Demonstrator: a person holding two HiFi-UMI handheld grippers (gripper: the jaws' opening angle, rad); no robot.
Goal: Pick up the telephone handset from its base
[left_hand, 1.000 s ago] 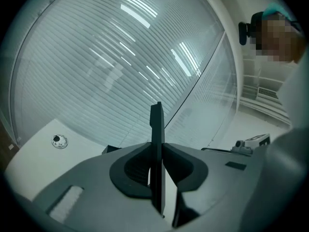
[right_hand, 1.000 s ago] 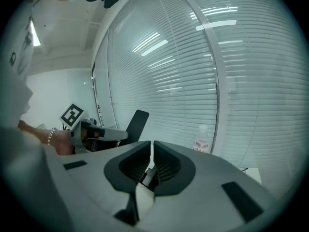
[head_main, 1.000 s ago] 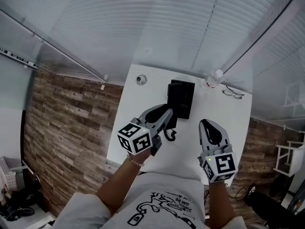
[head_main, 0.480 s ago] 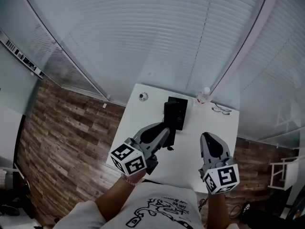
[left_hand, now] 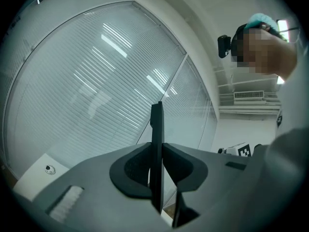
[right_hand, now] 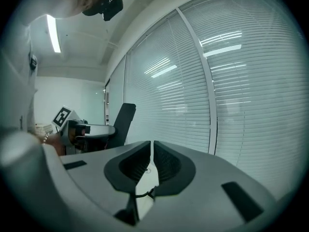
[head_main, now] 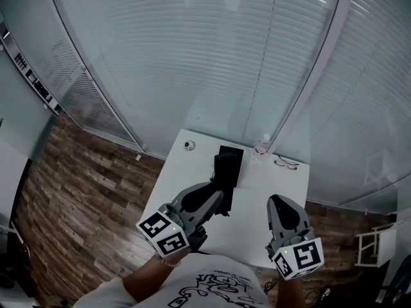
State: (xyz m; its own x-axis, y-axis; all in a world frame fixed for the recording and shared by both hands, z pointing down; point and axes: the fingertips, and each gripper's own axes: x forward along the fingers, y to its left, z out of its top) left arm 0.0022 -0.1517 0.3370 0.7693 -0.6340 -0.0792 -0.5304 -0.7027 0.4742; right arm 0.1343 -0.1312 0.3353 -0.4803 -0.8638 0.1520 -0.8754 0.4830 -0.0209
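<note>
Where the left hand-held gripper (left_hand: 155, 170) pinches it, the black slab-shaped telephone handset (left_hand: 156, 124) shows only its thin edge, with its lower end hidden behind the jaws. From above, it overlaps the near end of the black rectangular telephone base (head_main: 232, 154) on the white bench (head_main: 253, 191); whether the two touch is hard to make out. The right hand-held gripper (right_hand: 150, 161) hangs well apart, its jaws almost pressed together on nothing.

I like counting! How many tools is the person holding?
2. The left tool grips the handset; the right tool, shut and empty, hangs to its right.
</note>
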